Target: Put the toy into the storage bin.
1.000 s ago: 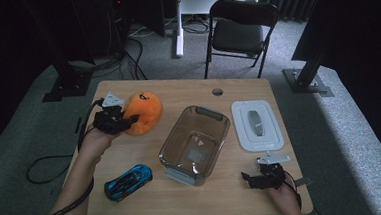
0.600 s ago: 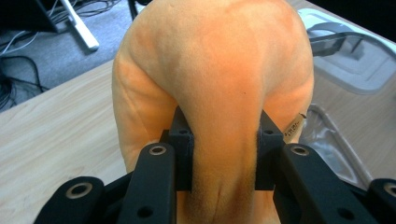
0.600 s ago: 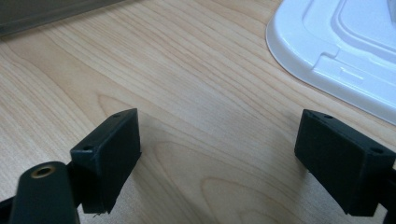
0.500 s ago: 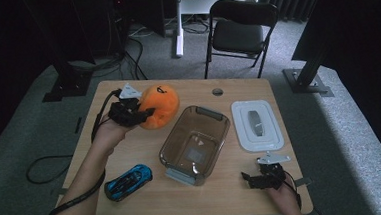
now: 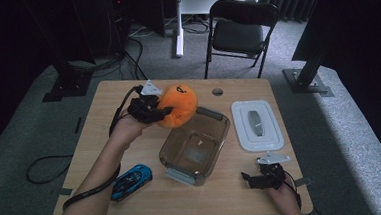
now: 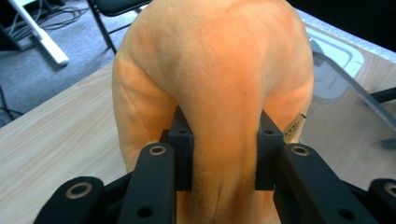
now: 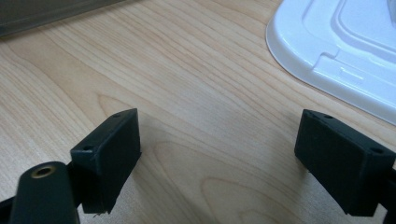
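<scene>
Plush toy [image 5: 178, 105] is soft and light; your left claw [image 5: 151, 111] pinches a compressed fold. Grip deep in the fabric. Right claw [image 5: 259, 179] rests open, empty.

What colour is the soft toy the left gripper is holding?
Orange. The soft toy, pinched in the left gripper, shows best in the left gripper view.

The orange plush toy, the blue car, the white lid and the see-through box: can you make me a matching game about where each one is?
Things:
1. orange plush toy
2. blue toy car
3. white lid
4. clear box

Places:
A. flat on the table, right of the box
B. squeezed in the left gripper
C. middle of the table, empty
D. near the front edge, by the left forearm

Pairs: 1-B, 2-D, 3-A, 4-C
</scene>
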A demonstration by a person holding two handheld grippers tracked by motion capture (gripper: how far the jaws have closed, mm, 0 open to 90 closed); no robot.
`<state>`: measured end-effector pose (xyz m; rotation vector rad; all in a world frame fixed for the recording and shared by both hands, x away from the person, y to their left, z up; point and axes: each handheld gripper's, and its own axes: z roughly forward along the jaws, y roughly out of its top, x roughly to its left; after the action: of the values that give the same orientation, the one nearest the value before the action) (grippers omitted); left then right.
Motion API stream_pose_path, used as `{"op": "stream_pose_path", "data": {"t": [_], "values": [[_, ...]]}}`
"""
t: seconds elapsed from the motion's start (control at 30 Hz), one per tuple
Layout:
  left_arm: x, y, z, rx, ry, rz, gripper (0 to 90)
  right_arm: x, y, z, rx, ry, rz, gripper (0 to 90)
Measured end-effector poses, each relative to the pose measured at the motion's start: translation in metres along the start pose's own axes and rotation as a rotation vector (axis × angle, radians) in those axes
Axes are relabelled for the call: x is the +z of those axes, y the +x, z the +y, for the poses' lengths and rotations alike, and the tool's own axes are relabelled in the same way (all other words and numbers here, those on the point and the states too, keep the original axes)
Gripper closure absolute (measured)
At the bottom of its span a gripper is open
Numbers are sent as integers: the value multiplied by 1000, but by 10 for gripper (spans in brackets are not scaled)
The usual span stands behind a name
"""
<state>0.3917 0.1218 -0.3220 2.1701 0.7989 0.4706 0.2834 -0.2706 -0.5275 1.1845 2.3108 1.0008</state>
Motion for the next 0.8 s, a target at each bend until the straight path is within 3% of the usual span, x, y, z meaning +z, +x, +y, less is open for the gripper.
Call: {"op": "stream_pose_path", "data": {"t": [0.4, 0.8], "values": [[37, -24, 11, 35, 46, -78, 694, 0, 0, 0, 1, 0, 1, 139], [47, -38, 8, 45, 74, -106, 693, 0, -1, 0, 5, -1, 4, 139]]}}
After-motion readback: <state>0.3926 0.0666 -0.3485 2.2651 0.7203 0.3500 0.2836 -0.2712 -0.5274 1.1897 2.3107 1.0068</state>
